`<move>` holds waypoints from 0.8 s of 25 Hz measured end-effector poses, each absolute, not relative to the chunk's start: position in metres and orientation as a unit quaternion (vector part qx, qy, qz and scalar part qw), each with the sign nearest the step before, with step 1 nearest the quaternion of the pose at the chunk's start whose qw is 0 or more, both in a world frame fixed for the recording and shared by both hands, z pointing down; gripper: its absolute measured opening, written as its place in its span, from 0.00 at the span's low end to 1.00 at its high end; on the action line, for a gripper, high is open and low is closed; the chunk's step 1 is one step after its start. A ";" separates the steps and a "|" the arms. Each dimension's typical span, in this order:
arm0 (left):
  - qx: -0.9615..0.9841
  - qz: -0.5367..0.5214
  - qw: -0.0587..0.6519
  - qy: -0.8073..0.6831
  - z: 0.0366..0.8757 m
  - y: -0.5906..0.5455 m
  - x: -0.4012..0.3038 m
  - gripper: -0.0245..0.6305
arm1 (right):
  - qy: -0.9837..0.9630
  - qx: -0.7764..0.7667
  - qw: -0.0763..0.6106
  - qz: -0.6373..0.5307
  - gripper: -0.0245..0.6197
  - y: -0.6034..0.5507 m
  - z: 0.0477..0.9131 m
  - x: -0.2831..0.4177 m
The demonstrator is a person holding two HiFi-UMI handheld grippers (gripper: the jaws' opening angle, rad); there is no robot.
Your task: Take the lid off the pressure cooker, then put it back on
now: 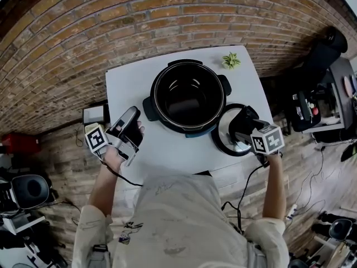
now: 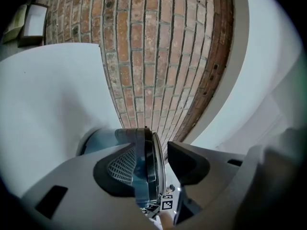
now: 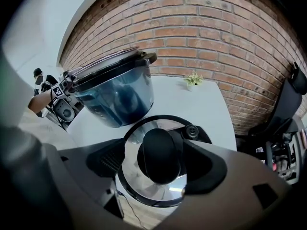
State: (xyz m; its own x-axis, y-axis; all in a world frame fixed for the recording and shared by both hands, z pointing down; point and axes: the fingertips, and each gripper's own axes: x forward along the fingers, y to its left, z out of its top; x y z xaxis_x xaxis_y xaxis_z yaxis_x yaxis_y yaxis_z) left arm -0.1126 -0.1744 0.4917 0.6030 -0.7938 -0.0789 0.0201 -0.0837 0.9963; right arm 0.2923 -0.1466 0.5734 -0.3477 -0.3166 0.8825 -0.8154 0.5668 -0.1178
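1. R claw [image 1: 244, 123] is closed on the knob [image 3: 159, 155] of the lid [image 1: 227, 137]. The lid sits near-right on the tabletop [image 1: 167, 149], just beside the pot.
2. L claw [image 1: 134, 126] is open and holds nothing. It's level, near-left of the pot; the pot rim shows in its gap, pads not pressing.
3. Pressure cooker [image 1: 189, 66] stands mid-tabletop, uncovered, looks empty.
4. Judged step: lid's off, refit due. Next: lift the lid, carry it far-left over the rim, keep it level, centre it, lower.
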 end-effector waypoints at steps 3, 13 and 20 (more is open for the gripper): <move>0.663 -0.321 0.611 -0.291 0.490 -0.180 -0.104 0.37 | -0.768 0.362 0.449 0.278 0.64 -0.150 0.574 0.292; 0.684 -0.290 0.612 -0.269 0.485 -0.188 -0.076 0.38 | -0.751 0.292 0.532 0.259 0.64 -0.150 0.593 0.290; 0.683 -0.276 0.619 -0.270 0.487 -0.190 -0.067 0.36 | -0.733 0.249 0.586 0.238 0.60 -0.151 0.614 0.287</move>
